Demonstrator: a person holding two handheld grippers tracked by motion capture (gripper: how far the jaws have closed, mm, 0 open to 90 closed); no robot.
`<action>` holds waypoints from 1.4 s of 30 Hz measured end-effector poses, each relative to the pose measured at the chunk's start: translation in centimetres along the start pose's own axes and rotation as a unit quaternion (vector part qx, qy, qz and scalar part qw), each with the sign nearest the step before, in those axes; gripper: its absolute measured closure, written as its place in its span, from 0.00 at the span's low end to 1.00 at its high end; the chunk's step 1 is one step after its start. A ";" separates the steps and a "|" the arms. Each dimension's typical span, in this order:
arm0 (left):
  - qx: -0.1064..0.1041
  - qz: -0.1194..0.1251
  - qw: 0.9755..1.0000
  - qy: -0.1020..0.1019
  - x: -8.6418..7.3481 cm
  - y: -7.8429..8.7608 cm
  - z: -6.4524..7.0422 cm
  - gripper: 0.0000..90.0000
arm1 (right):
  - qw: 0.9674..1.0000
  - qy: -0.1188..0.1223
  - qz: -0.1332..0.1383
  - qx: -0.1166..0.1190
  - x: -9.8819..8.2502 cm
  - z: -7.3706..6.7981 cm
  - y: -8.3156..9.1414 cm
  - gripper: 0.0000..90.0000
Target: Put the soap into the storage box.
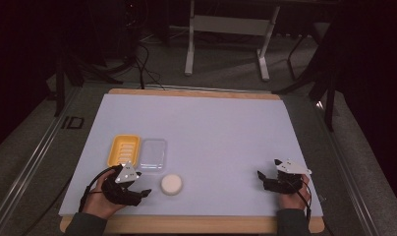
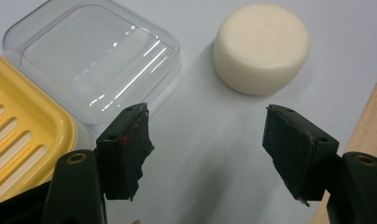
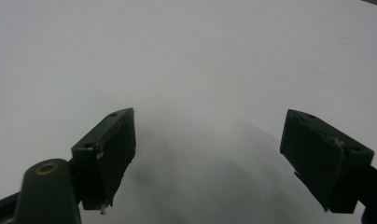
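In the high view a round, cream-white soap bar (image 1: 171,184) lies on the pale mat (image 1: 211,128) just right of the left gripper (image 1: 143,192), below a clear lid (image 1: 153,154) and a yellow soap dish (image 1: 123,150). The left gripper view shows the soap bar (image 2: 261,46) smooth and unmarked, ahead of jaws that stand apart with nothing between them. In the right gripper view the right gripper (image 3: 207,158) spreads wide over bare mat (image 3: 177,56); no writing is legible.

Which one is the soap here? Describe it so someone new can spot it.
Start at the pale mat covering the table and go to its near left corner, where the left hand-held gripper sits. Just ahead of its open jaws lies the soap, apart from them. Unlike the ribbed yellow dish and the clear lid beyond, it is a small, solid, cream-white round puck.
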State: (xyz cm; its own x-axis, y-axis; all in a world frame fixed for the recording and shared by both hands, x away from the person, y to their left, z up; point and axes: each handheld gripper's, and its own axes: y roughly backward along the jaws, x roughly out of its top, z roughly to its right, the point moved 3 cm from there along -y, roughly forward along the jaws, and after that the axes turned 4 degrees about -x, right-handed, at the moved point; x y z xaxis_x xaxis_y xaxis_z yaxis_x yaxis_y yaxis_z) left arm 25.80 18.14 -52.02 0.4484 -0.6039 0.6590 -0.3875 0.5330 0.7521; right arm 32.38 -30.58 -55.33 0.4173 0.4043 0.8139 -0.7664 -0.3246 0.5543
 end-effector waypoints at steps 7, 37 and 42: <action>0.000 -0.011 1.000 -0.006 0.2 -0.1 -0.2 0.35 | 1.000 0.001 0.001 0.001 0.0 0.0 0.0 0.20; 0.002 -0.046 0.998 -0.042 2.3 0.0 -0.5 0.35 | 1.000 -0.001 0.005 0.003 0.0 0.0 0.1 0.20; -0.004 -0.050 0.998 -0.041 2.4 -0.2 -0.6 0.34 | 1.000 -0.003 0.004 0.003 0.0 0.0 0.1 0.20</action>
State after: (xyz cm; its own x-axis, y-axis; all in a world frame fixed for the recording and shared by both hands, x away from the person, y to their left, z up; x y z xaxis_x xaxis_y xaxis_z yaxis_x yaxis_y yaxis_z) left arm 27.43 16.98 -50.58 0.4170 -0.7010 0.5785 -0.3375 0.4715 0.8147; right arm 32.27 -30.64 -55.27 0.4132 0.3967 0.8197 -0.7672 -0.3333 0.5480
